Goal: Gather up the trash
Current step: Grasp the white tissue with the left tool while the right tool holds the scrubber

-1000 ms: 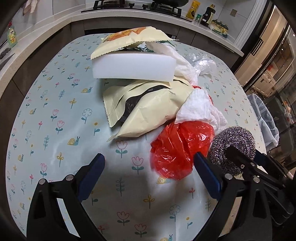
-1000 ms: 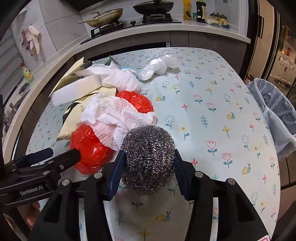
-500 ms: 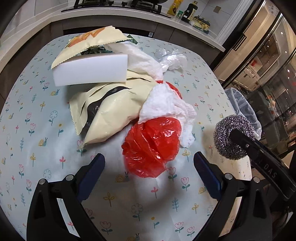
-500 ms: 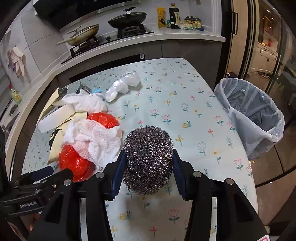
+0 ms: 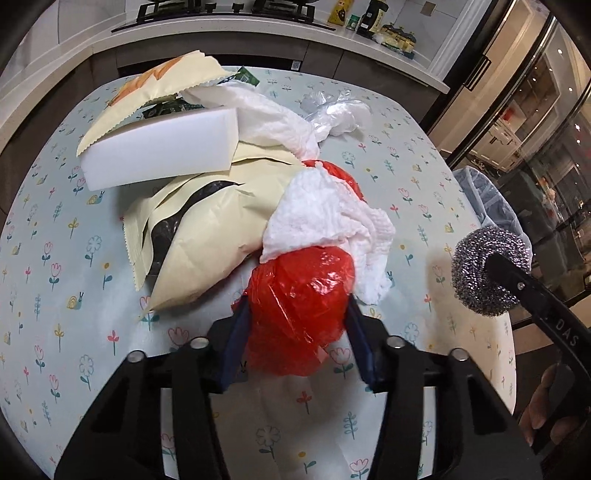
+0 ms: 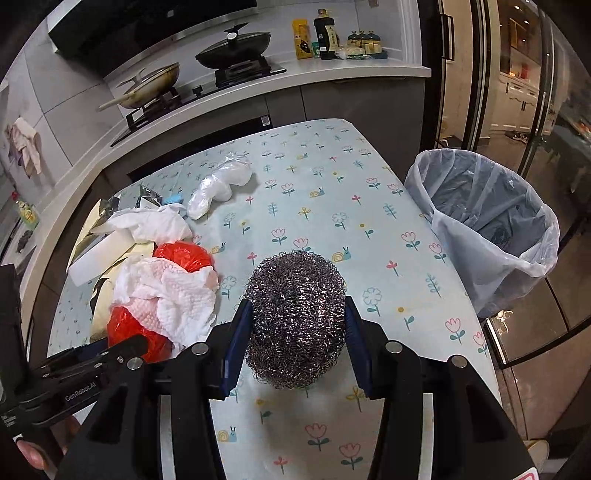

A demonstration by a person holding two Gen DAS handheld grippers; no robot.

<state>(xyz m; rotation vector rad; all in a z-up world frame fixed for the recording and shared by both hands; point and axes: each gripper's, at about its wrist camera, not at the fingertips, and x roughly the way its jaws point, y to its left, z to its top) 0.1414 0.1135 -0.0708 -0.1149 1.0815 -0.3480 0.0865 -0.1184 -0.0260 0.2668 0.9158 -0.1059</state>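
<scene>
A kitchen surface (image 6: 314,177) covered in a pale blue cloth printed with tulips and snails carries a heap of trash on its left half. The left gripper (image 5: 297,328) has just been closing its jaws, and its blue pads now pinch a crumpled red plastic bag (image 5: 299,306) at the near edge of the heap. A wad of white paper towel (image 5: 325,218) lies over the top of that red bag and touches it. Behind them sits a cream snack packet (image 5: 207,236) with a dark stripe, partly under a white foam block (image 5: 159,147). A second cream packet (image 5: 155,88) with orange print lies further back, and more white tissue (image 5: 273,122) spills beside the block. A clear plastic bag (image 6: 221,181) rests apart from the heap, toward the far side of the cloth.

The right gripper (image 6: 295,332) holds a steel wool scrubber (image 6: 295,317) clamped between its blue pads, raised above the cloth and to the right of the heap. Off the right edge of the surface stands a trash bin (image 6: 509,266) lined with a thin translucent bag, its mouth open. Behind the surface runs a worktop with a hob, a lidded black wok (image 6: 232,44), a pale frying pan (image 6: 151,85) and several bottles (image 6: 325,33).
</scene>
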